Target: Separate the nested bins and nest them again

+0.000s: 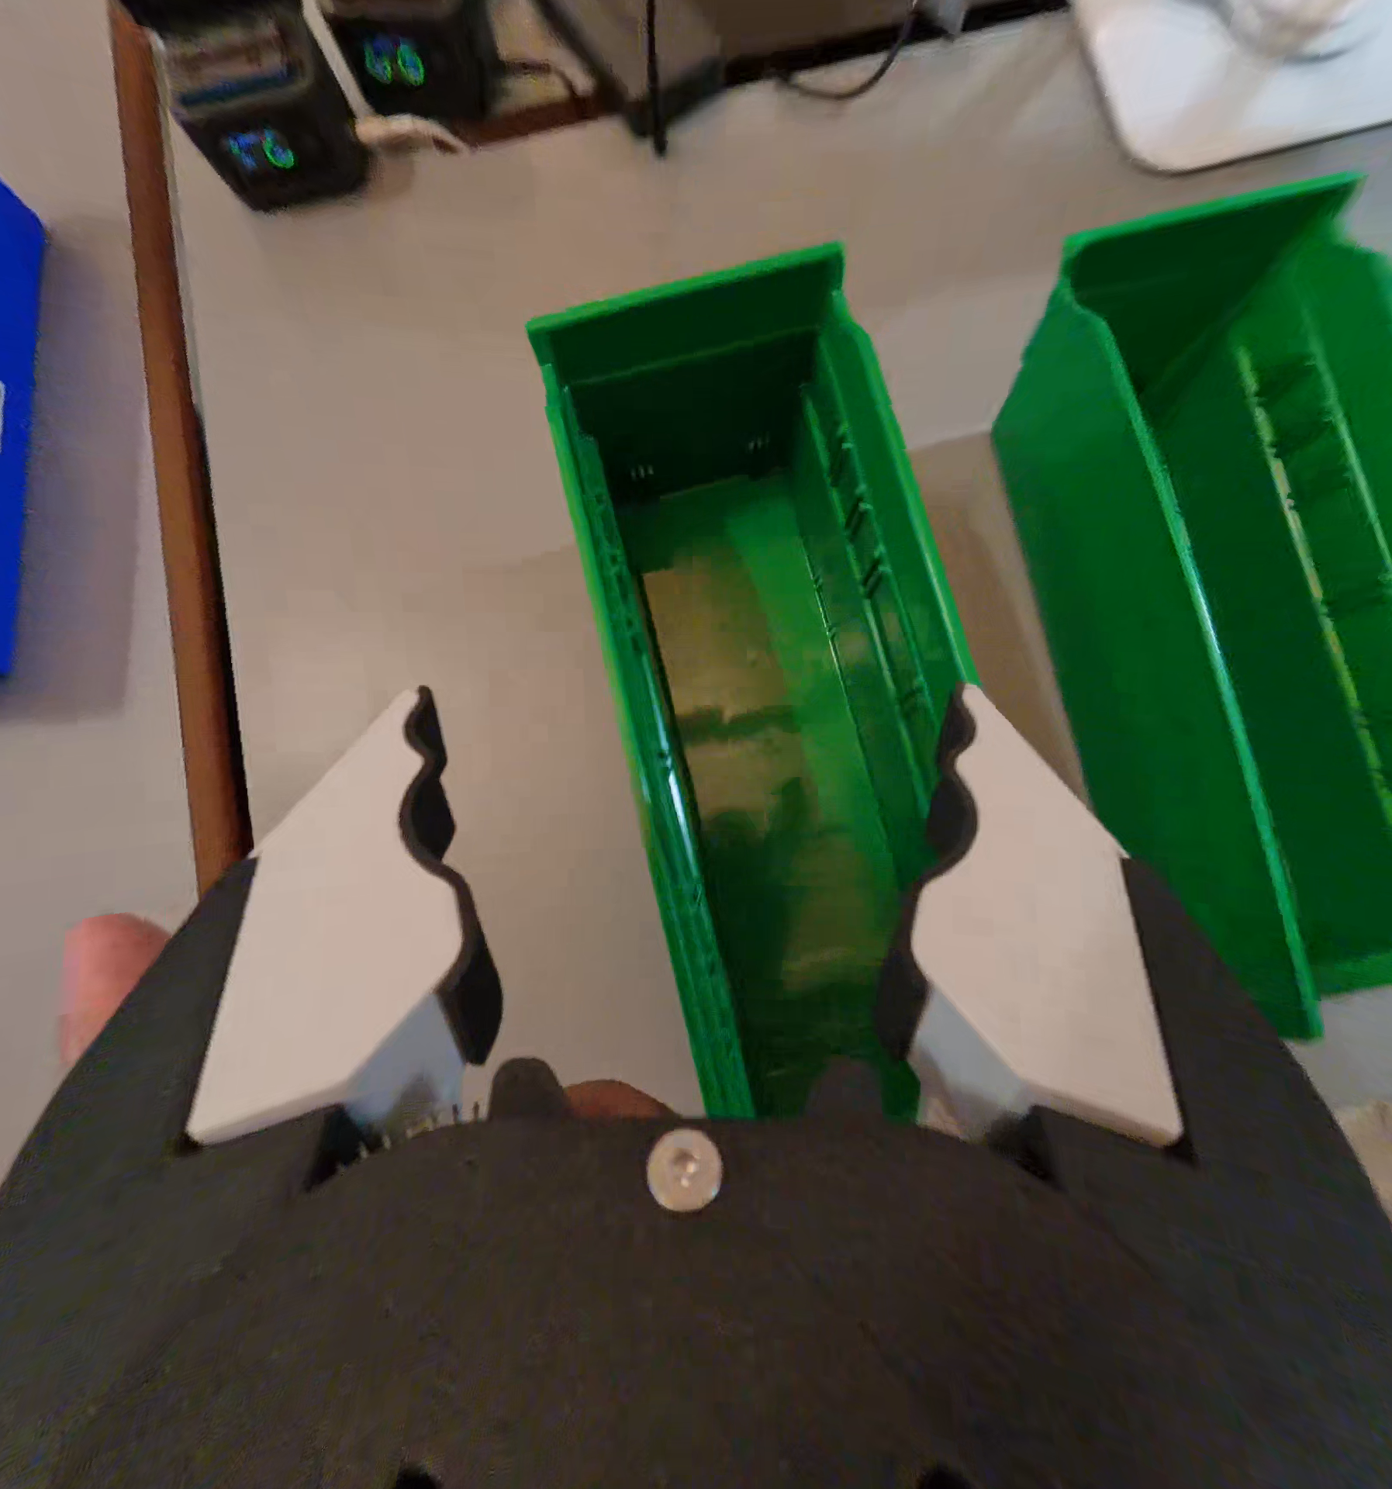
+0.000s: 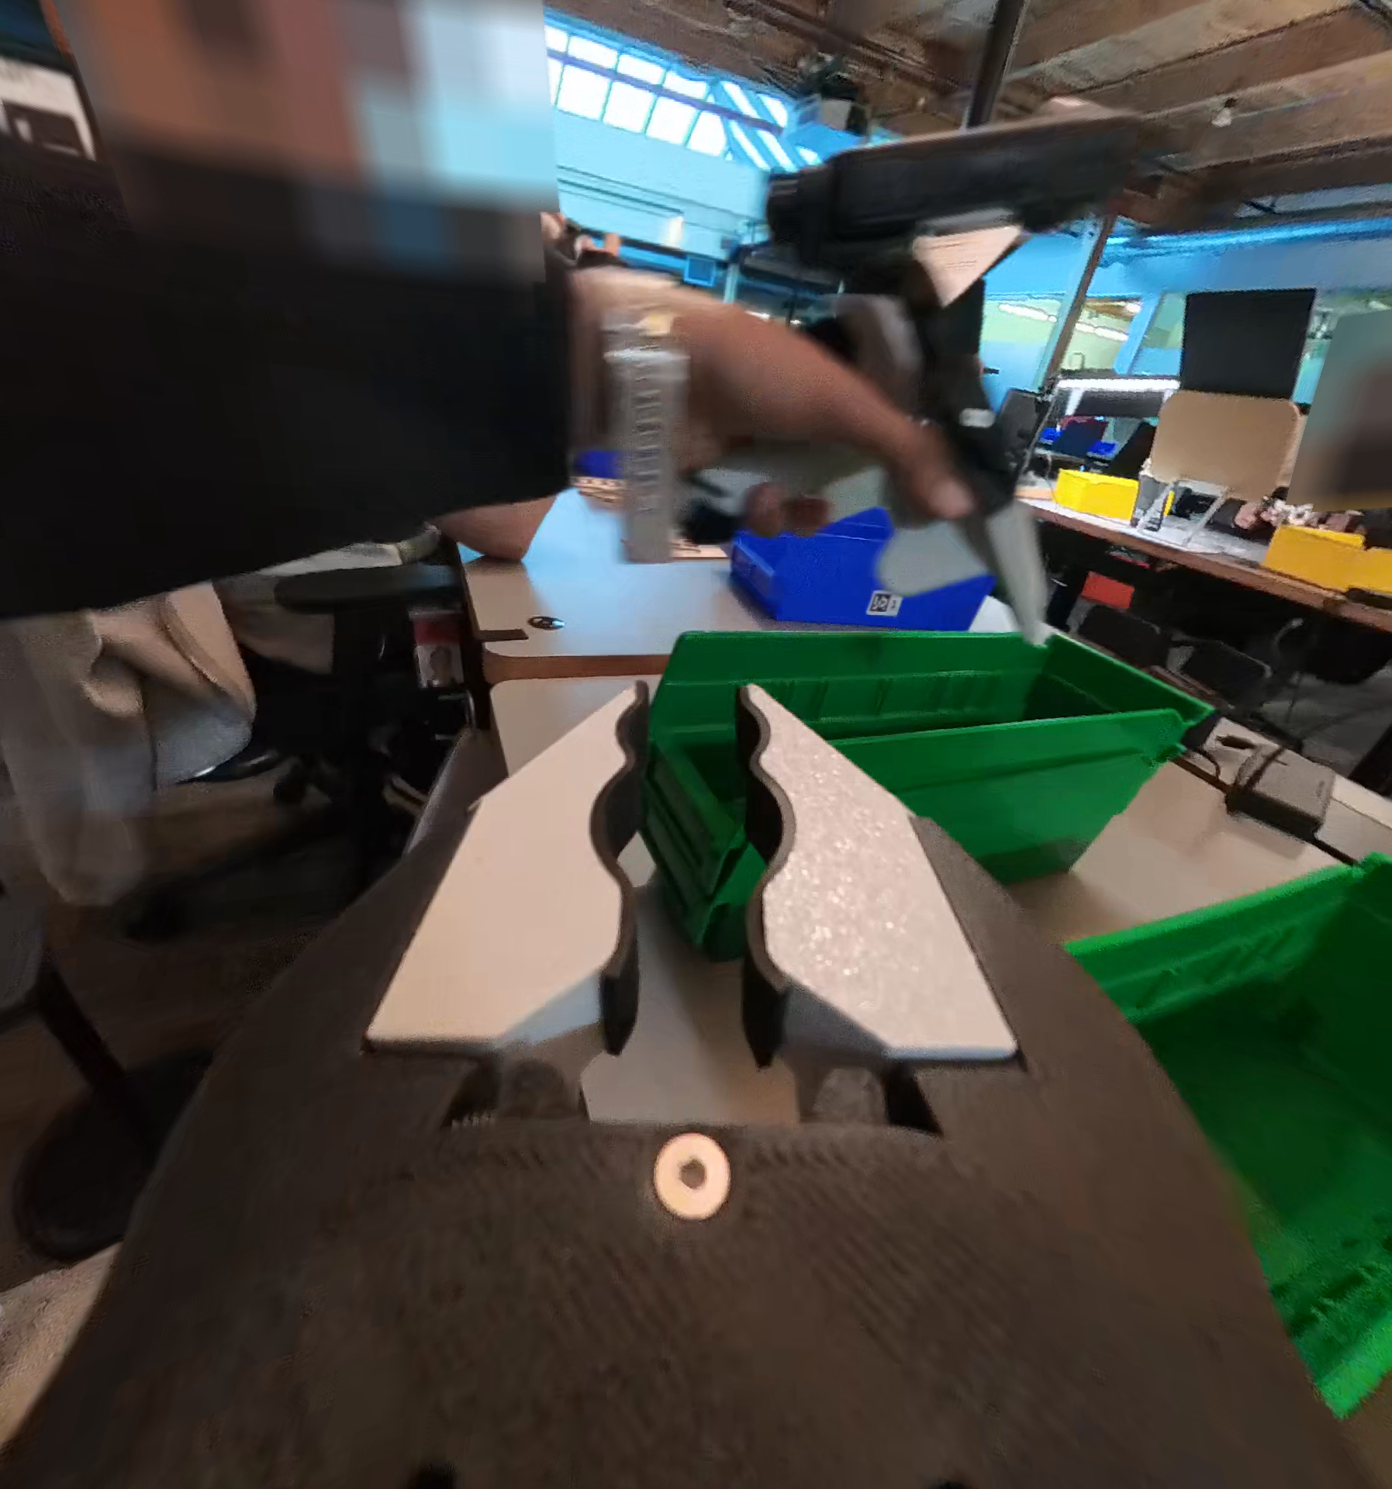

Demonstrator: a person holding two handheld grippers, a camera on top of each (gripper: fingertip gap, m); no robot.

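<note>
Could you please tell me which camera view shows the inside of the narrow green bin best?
The left wrist view: it looks straight down into the narrow green bin, showing floor and ribbed walls. The right wrist view sees that bin side-on, so mostly its rim and outer wall show.

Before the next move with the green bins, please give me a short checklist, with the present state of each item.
1. Bins separated: ok. The near green bin and the second green bin stand apart on the table.
2. Left gripper ready: ok, jaws wide open, holding nothing.
3. Left gripper aligned: ok, it hovers above the near bin's long opening.
4. Right gripper ready: ok, jaws apart and empty, though the gap is narrow.
5. Near bin empty inside: ok.
6. Nested pair fully apart: cannot tell; the right wrist view shows two rims close together.
</note>
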